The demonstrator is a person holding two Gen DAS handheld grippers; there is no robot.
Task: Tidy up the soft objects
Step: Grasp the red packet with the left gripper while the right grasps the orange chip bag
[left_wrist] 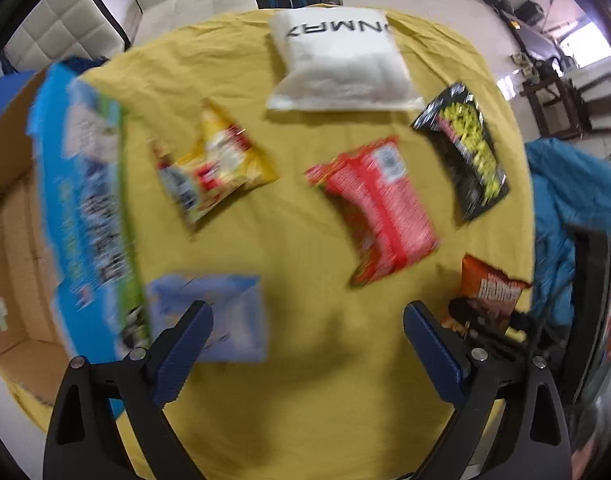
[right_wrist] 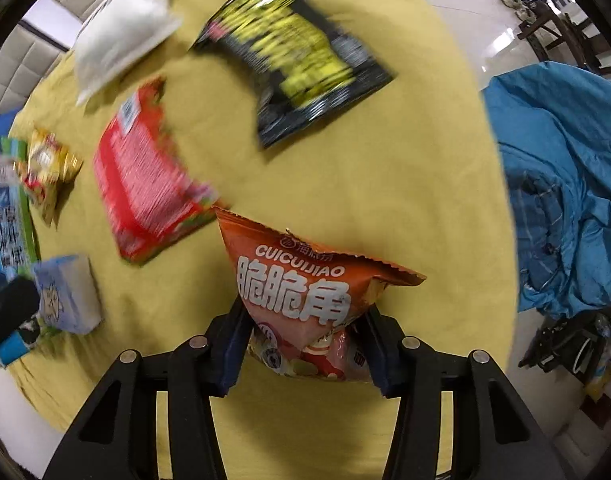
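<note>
Two dark-blue padded fingers of the left gripper (left_wrist: 307, 328) sit nearest in the left wrist view, spread wide with nothing between them, above a yellow tablecloth (left_wrist: 297, 240). Just beyond the left finger lies a pale blue tissue pack (left_wrist: 221, 316). On the far left a long blue-and-green box (left_wrist: 85, 208) runs near to far beside an open cardboard box (left_wrist: 9, 240). Farther out are a yellow snack packet (left_wrist: 215, 164), a red snack bag (left_wrist: 377, 208) with its long axis running near-right to far-left, a black-and-yellow bag (left_wrist: 465, 148) and, farthest, a white pillow-like pack (left_wrist: 341, 68). At the near right an orange chip bag (left_wrist: 489, 296) shows, held by the other tool.

Closest in the right wrist view, the right gripper (right_wrist: 303, 340) pinches the orange chip bag (right_wrist: 301, 288) by its lower end, clear of the cloth; its torn-looking top edge points away from the camera. Red bag (right_wrist: 145, 176), black-and-yellow bag (right_wrist: 297, 56), white pack (right_wrist: 121, 28) and yellow packet (right_wrist: 47, 164) lie beyond, the tissue pack (right_wrist: 69, 292) at the left. Crumpled blue fabric (right_wrist: 565, 184) hangs off the right.
</note>
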